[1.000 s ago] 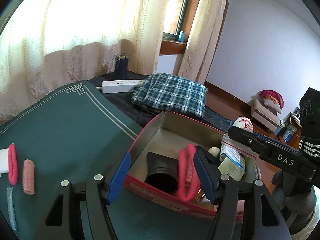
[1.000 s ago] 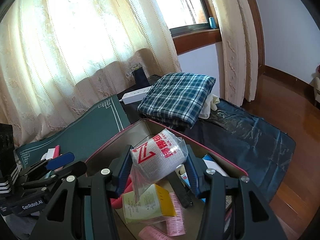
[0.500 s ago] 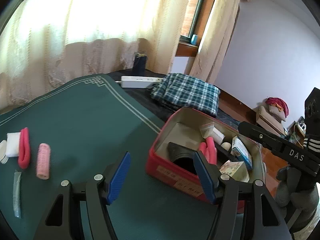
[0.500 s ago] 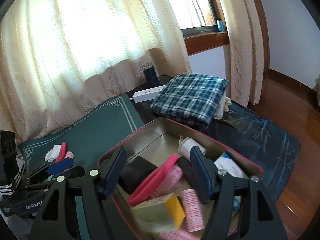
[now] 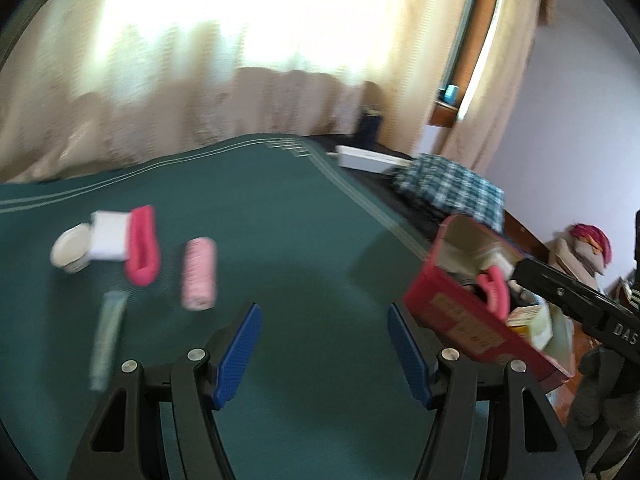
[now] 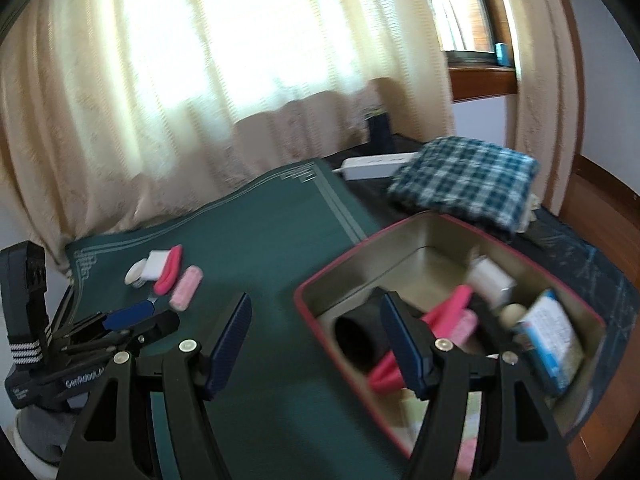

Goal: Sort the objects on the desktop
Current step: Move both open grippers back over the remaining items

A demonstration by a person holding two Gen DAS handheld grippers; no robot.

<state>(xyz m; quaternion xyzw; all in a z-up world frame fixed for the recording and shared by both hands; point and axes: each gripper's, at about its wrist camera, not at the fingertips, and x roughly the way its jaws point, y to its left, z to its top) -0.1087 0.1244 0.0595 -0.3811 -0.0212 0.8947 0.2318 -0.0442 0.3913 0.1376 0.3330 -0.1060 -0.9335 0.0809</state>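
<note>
At lower left of the frame, the pink roll [image 5: 199, 274] lies lengthwise up-frame on the green tabletop [image 5: 280, 232]; left gripper [image 5: 324, 350] and right gripper [image 6: 316, 340] jaws both gape wide, empty.

I see cream lace curtains [image 6: 224, 92] glowing with daylight behind the desk [image 5: 280, 216], which wears a dark green cloth edged in pale lines. A wood-framed window [image 6: 476, 32] shows at the right above a brown sill [image 6: 484, 82]. The wall [image 5: 568, 92] is pale lilac, and the floor [image 6: 624, 240] is reddish wood. All is slightly blurred.
</note>
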